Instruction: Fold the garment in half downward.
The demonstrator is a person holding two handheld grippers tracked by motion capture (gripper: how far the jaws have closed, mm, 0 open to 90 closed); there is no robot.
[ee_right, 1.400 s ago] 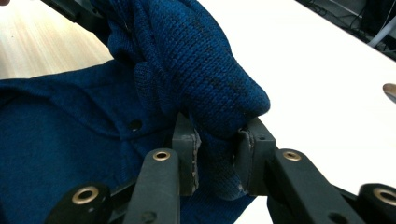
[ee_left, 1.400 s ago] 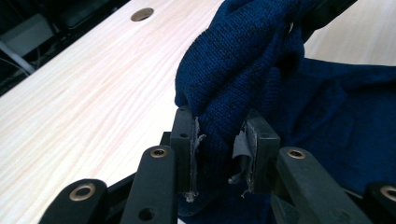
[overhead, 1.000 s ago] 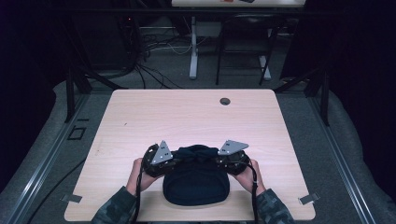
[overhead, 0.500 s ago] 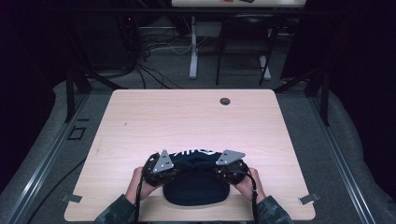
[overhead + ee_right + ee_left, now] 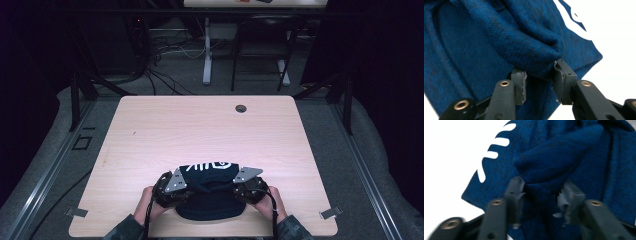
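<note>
A dark blue knit hat (image 5: pixel 209 204) with white lettering (image 5: pixel 210 165) lies on the light wooden table (image 5: pixel 200 130) close to its near edge. My left gripper (image 5: pixel 175 186) pinches a fold at the hat's left side, and my right gripper (image 5: pixel 246 184) pinches a fold at its right side. In the left gripper view the left gripper (image 5: pixel 541 190) is shut on a bunched ridge of the hat (image 5: pixel 564 150), with white stripes to the left. In the right gripper view the right gripper (image 5: pixel 539 72) clamps a thick roll of the hat (image 5: pixel 499 32).
A small round grommet hole (image 5: pixel 241 108) sits near the table's far edge. Beyond the table stand the legs of another desk (image 5: pixel 207 55), with cables on the grey floor. Metal rails (image 5: pixel 45 175) run along both sides.
Both grippers have drawn back toward the near edge with the hat's folds held. The white lettering, hidden a second ago, now faces up on the hat's far part.
</note>
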